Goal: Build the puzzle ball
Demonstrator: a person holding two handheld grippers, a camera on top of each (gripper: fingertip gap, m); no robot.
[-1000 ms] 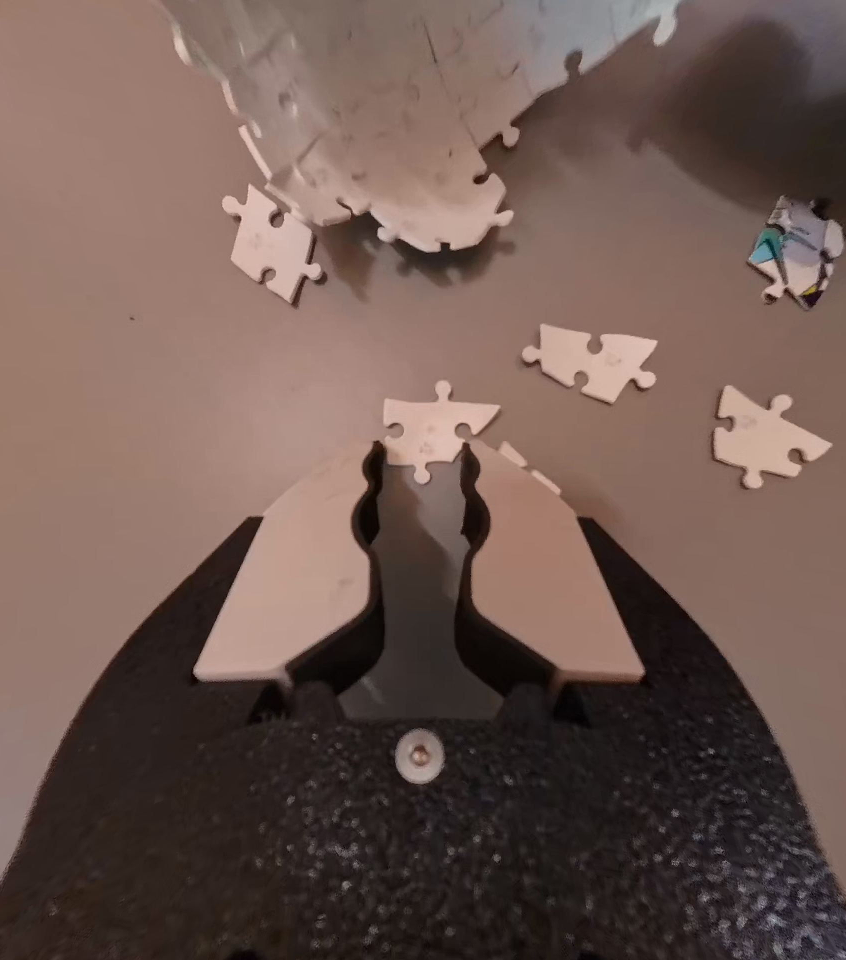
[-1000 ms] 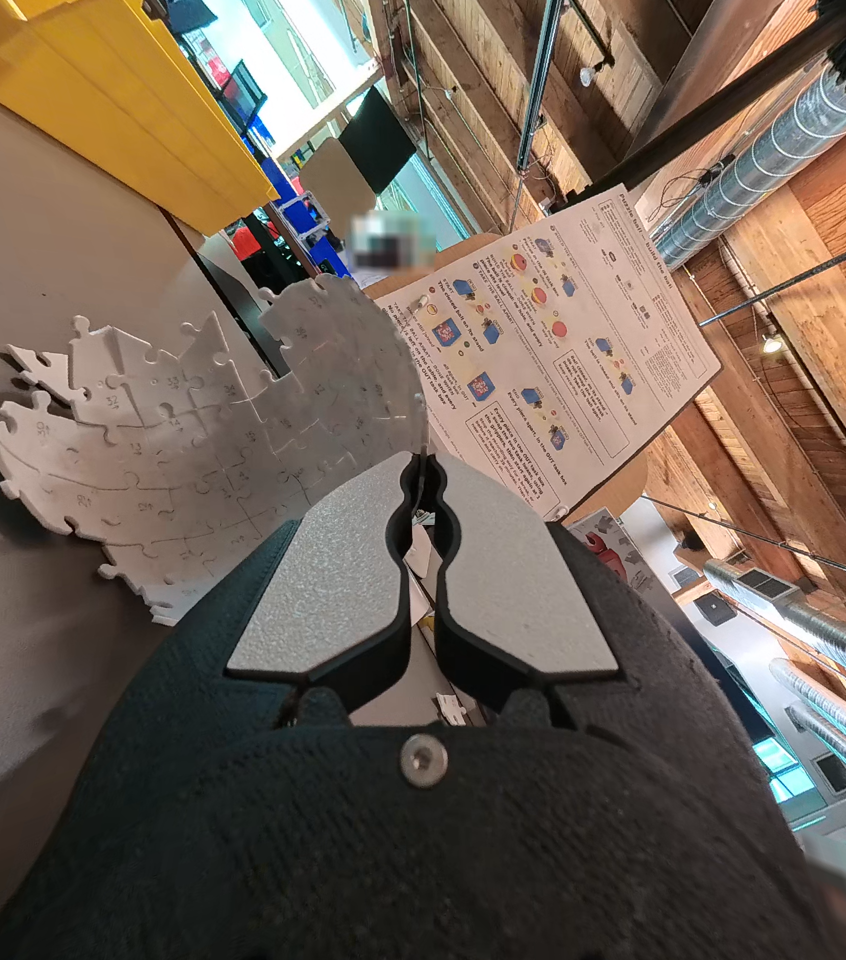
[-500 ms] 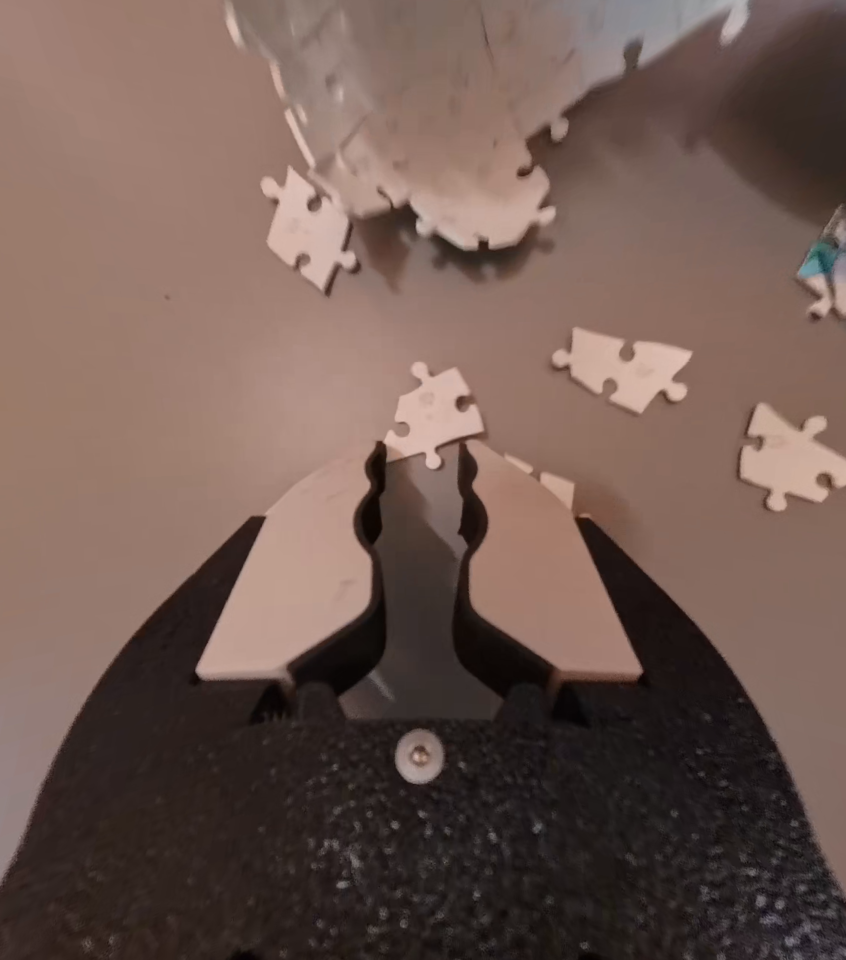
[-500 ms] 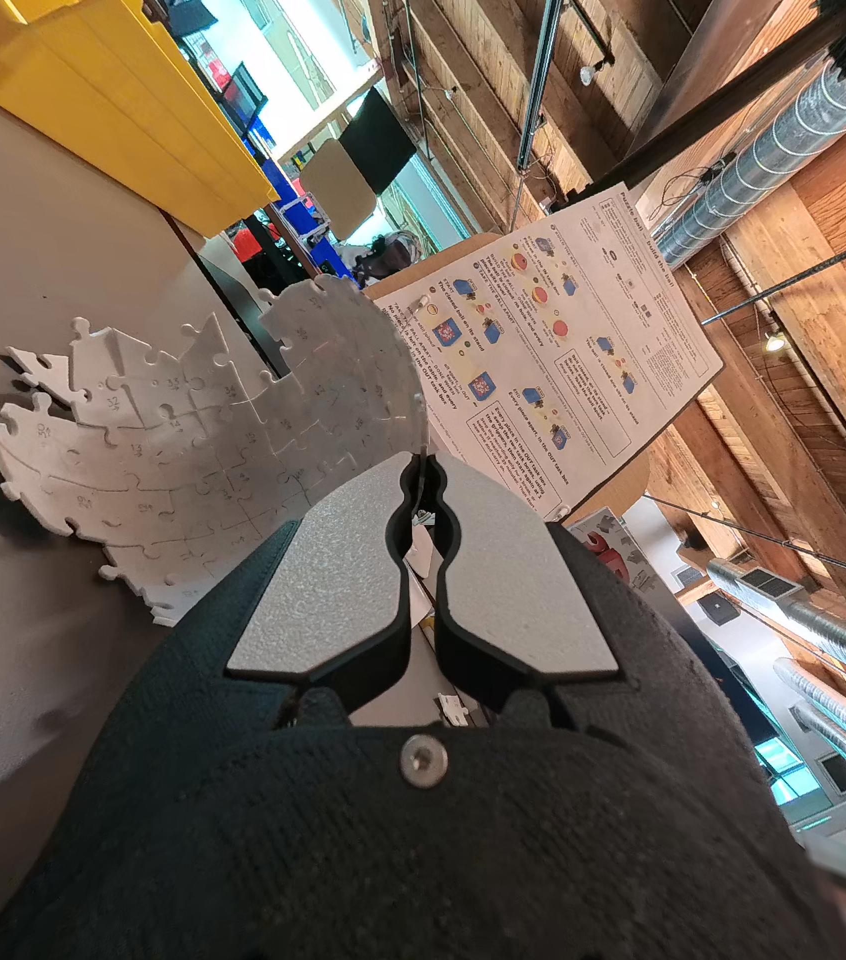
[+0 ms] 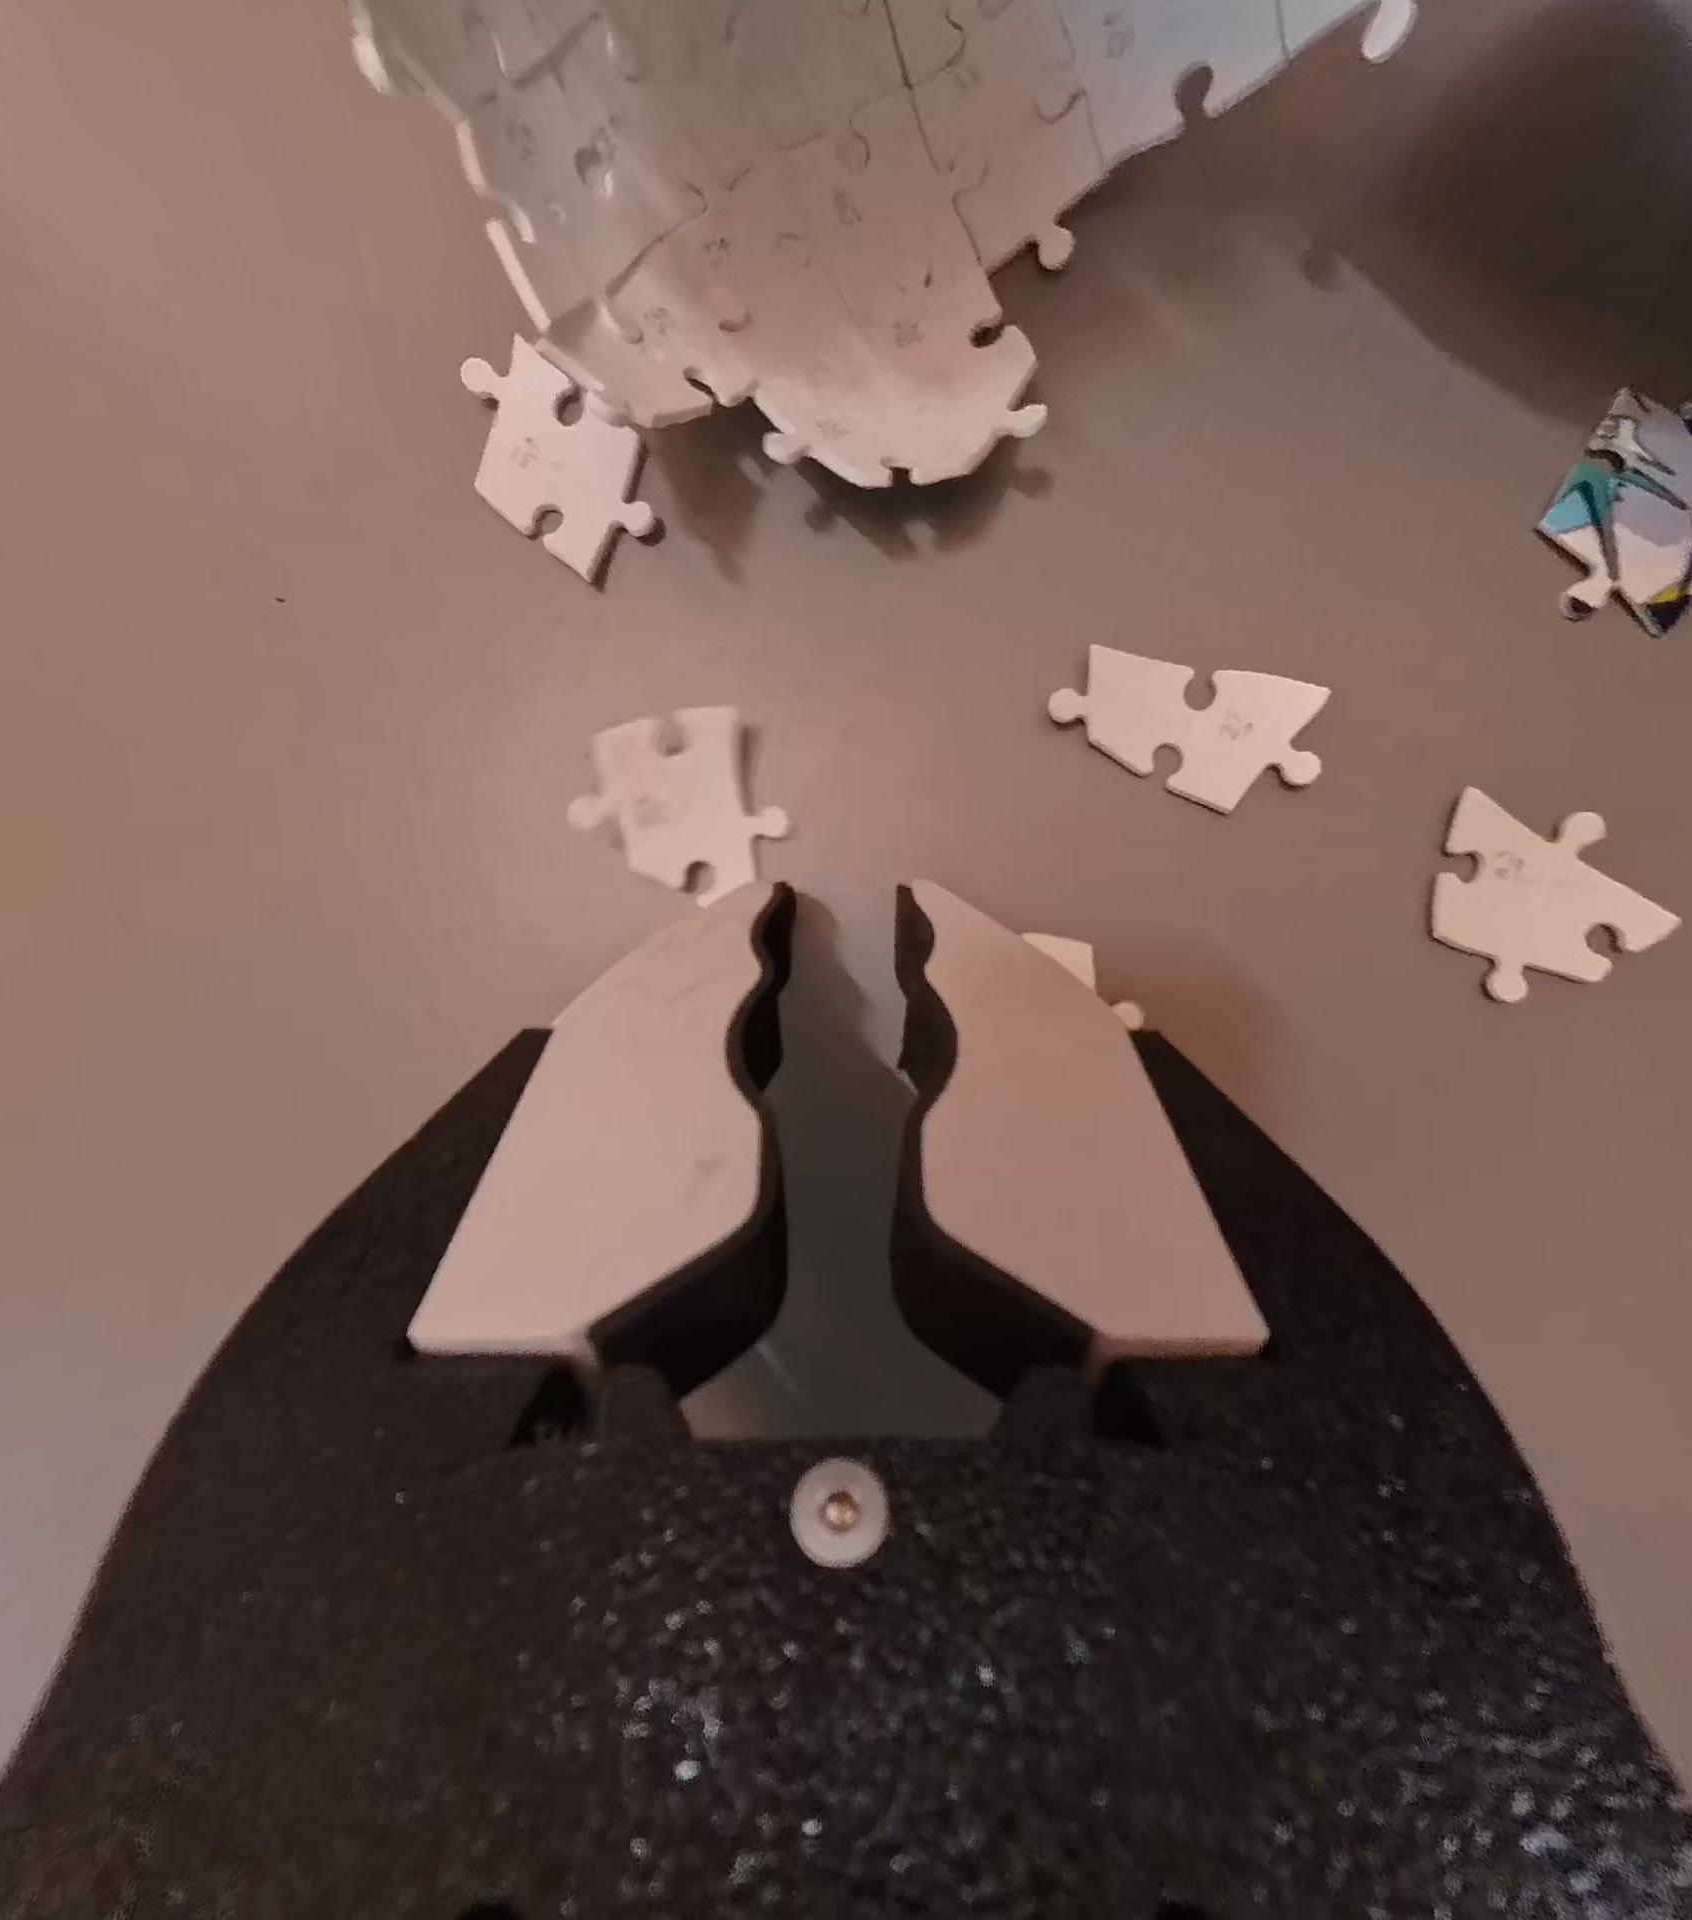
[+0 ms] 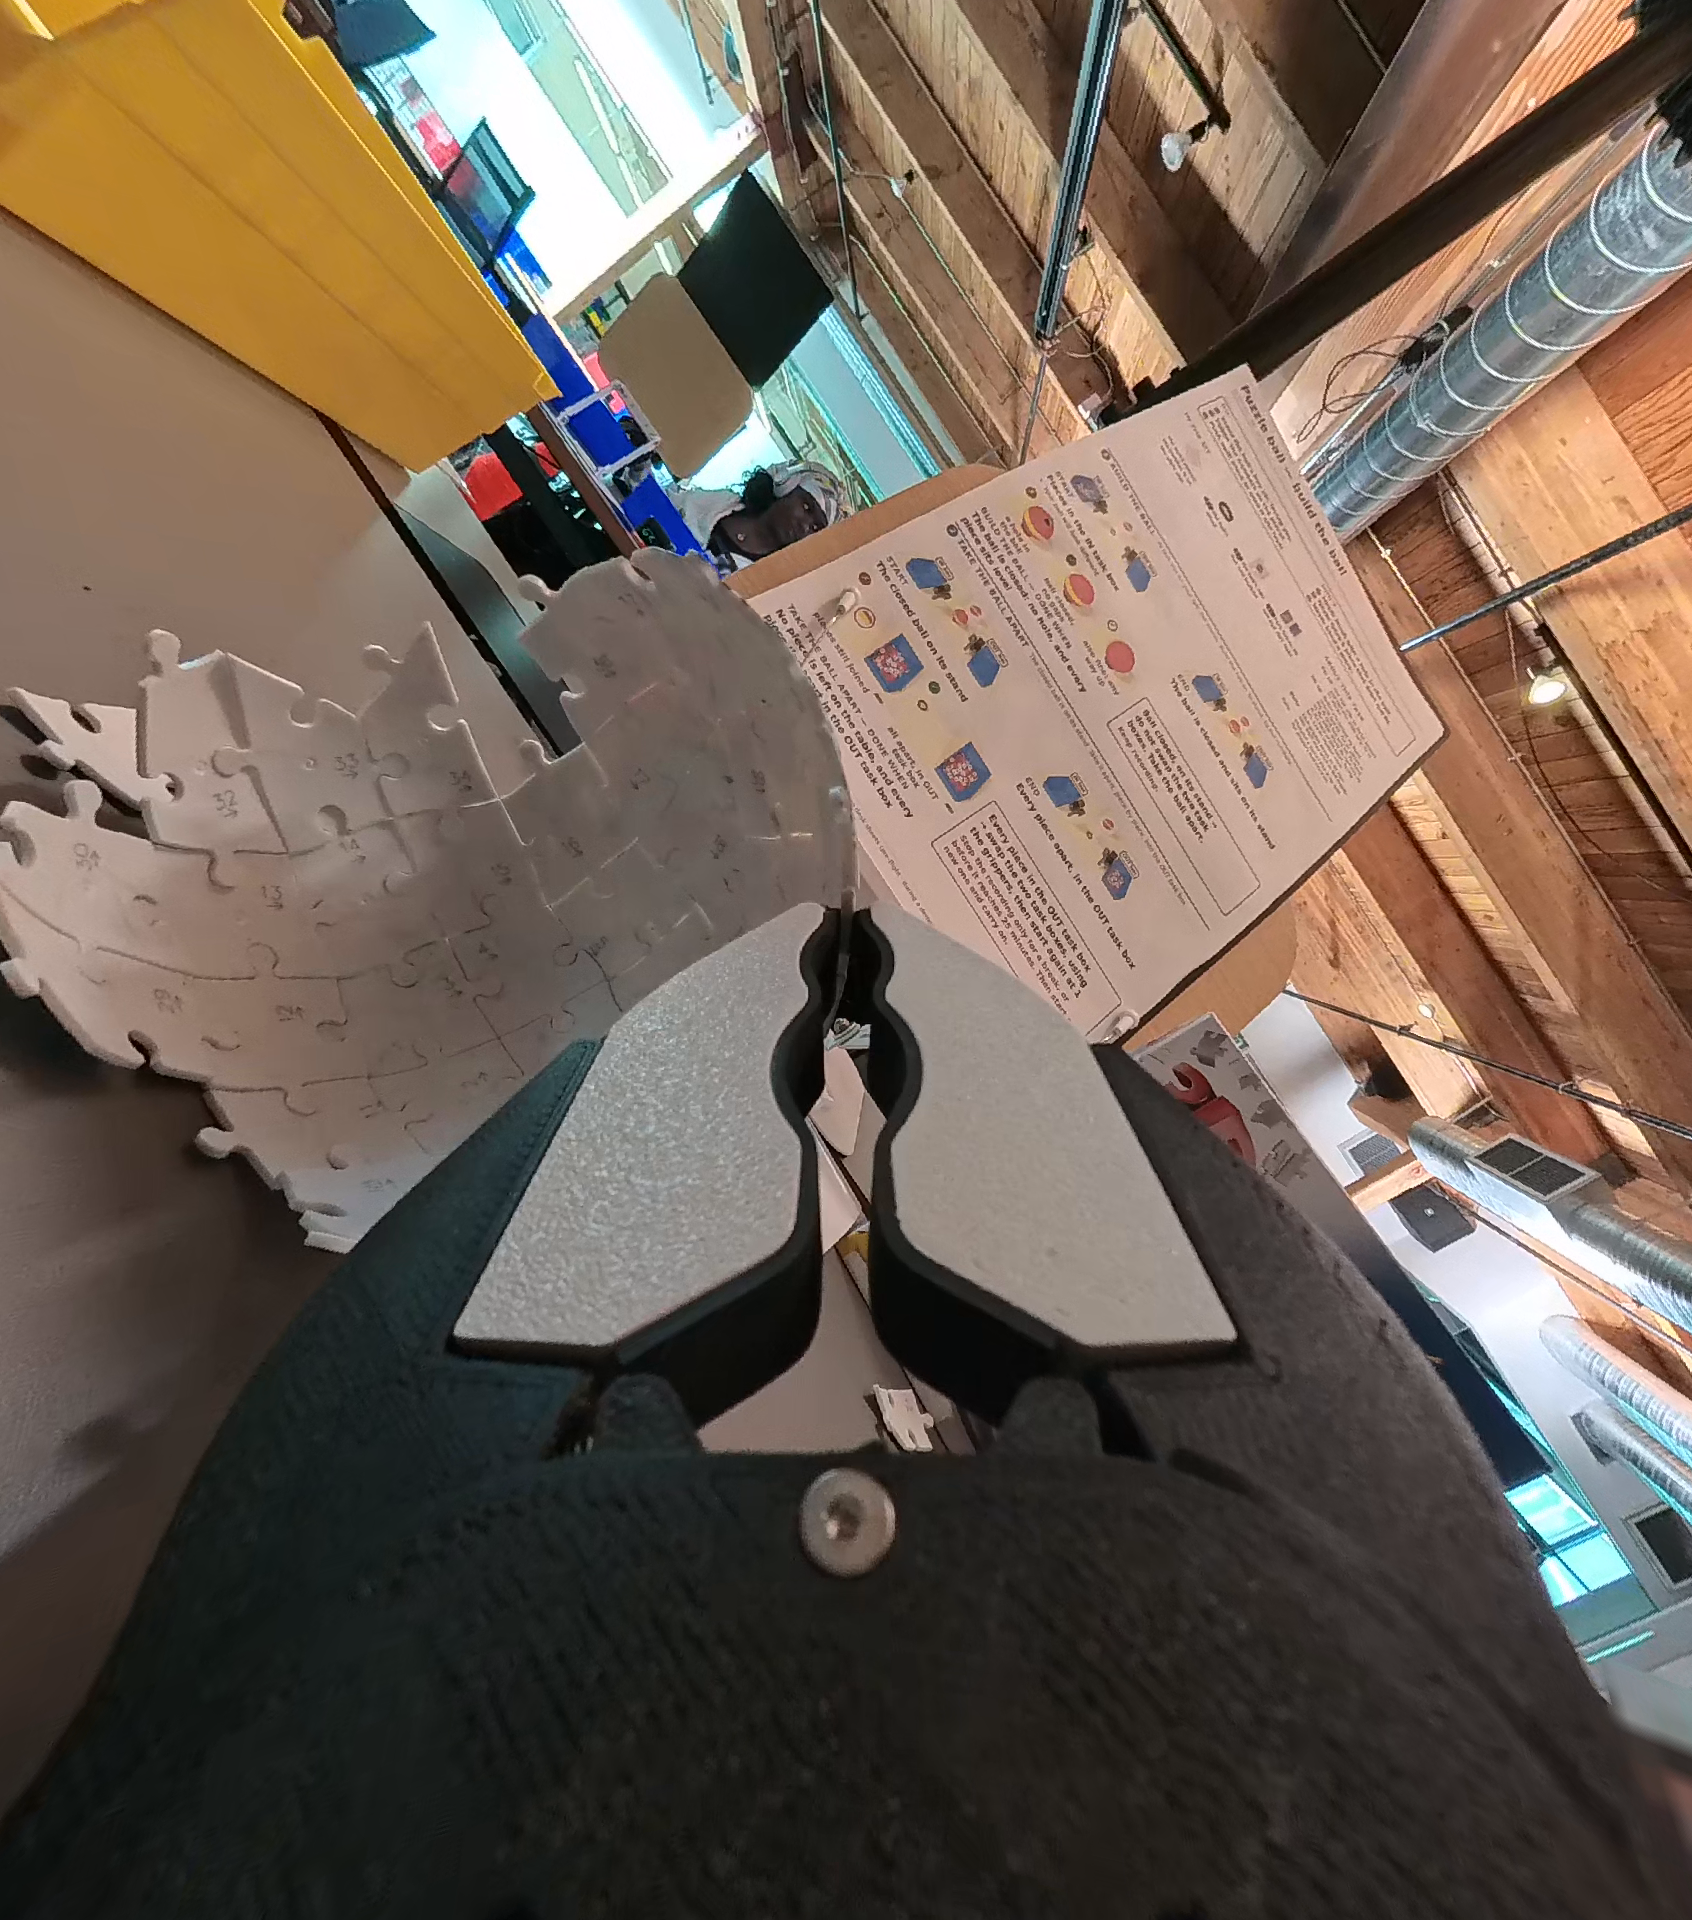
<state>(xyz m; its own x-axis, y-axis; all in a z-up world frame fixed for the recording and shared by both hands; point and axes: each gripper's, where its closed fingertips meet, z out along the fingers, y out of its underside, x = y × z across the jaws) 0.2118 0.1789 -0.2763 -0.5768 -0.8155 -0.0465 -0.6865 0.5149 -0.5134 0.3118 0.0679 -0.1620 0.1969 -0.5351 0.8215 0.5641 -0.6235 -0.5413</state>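
The partly built puzzle ball is a curved white shell resting on the grey table, seen from its blank inner side. My right gripper is shut on the shell's upper rim and holds it up. My left gripper is open and empty, low over the table. A loose white piece lies just past its left fingertip. Another piece is partly hidden behind the right finger.
More loose pieces lie on the table: one beside the shell, two to the right, and a printed piece face up. A yellow bin and an instruction sheet stand beyond the shell. The gap from one gripper's tips to the other's is roughly 20 cm.
The loose piece at my left gripper's fingertips has turned and slid left, out from between the tips. The left gripper shifted slightly. The right gripper has held still on the shell.
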